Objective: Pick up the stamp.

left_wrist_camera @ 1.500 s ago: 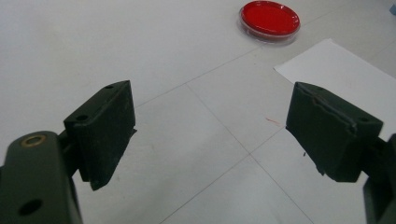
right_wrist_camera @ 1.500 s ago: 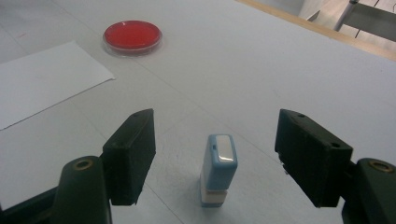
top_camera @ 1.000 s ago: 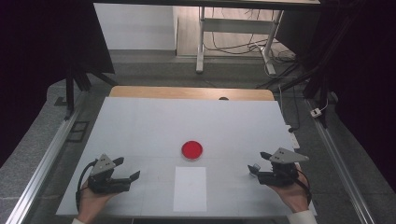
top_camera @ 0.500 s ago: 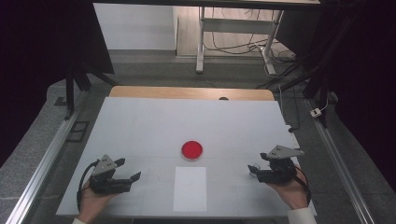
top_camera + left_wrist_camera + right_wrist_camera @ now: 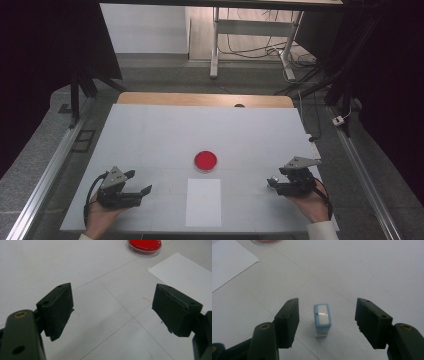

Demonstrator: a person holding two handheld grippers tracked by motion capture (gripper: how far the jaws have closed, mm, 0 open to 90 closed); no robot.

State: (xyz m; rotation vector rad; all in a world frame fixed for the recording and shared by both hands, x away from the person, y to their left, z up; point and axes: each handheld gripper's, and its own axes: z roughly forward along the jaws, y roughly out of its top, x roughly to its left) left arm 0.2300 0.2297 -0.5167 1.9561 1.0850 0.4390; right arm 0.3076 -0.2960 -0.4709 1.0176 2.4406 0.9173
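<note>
A small blue-and-white stamp [image 5: 322, 319] stands upright on the white table, and it is also visible in the high view [image 5: 272, 183]. My right gripper [image 5: 327, 320] is open, one jaw on each side of the stamp with clear gaps and no contact; it sits at the table's right front [image 5: 276, 182]. My left gripper [image 5: 112, 307] is open with nothing between its jaws, at the left front [image 5: 140, 181]. A red round dish [image 5: 205, 160] lies at mid-table, beyond a white paper sheet [image 5: 203, 201]. From the left gripper, the dish [image 5: 145, 245] and the paper [image 5: 185, 275] lie ahead to the right.
The white table top [image 5: 165, 135] ends in a wooden strip [image 5: 200, 99] at the far edge. Metal rails [image 5: 45, 175] run along both sides. The paper's corner [image 5: 227, 260] and the dish's rim [image 5: 264, 241] show far left of the right gripper.
The right gripper has edged slightly left and away from the person, staying open around the stamp. The left gripper has held still.
</note>
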